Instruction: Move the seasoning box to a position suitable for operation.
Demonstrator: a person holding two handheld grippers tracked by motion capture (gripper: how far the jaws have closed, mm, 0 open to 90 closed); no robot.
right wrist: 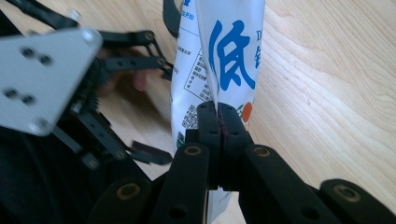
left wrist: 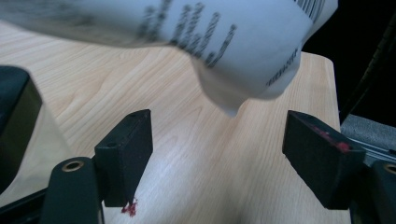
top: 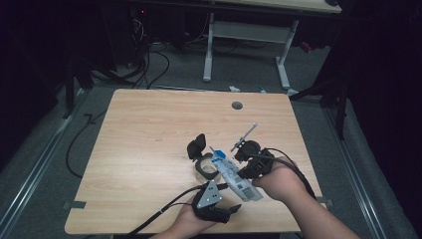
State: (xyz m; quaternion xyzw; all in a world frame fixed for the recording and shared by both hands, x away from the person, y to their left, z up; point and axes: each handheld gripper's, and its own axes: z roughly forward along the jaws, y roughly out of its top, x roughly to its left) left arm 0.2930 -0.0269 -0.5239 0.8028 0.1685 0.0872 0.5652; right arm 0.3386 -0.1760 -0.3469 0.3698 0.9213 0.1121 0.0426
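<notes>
The white plastic pouch with blue lettering (right wrist: 219,65) is hanging pinched by its edge in the right gripper (right wrist: 218,122)'s closed jaws above the pale wooden bench (top: 149,129). Beyond, the left gripper (left wrist: 215,154) is waiting, jaws open beneath the pouch; it likely needs to rise and clamp it.

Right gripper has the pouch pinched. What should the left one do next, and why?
Probably ease the left gripper up and close on the pouch. Its jaws stand open with the pouch's corner hanging just above them, untouched, while the right gripper is shut on the pouch's edge, so a second grip seems to be the aim.
</notes>
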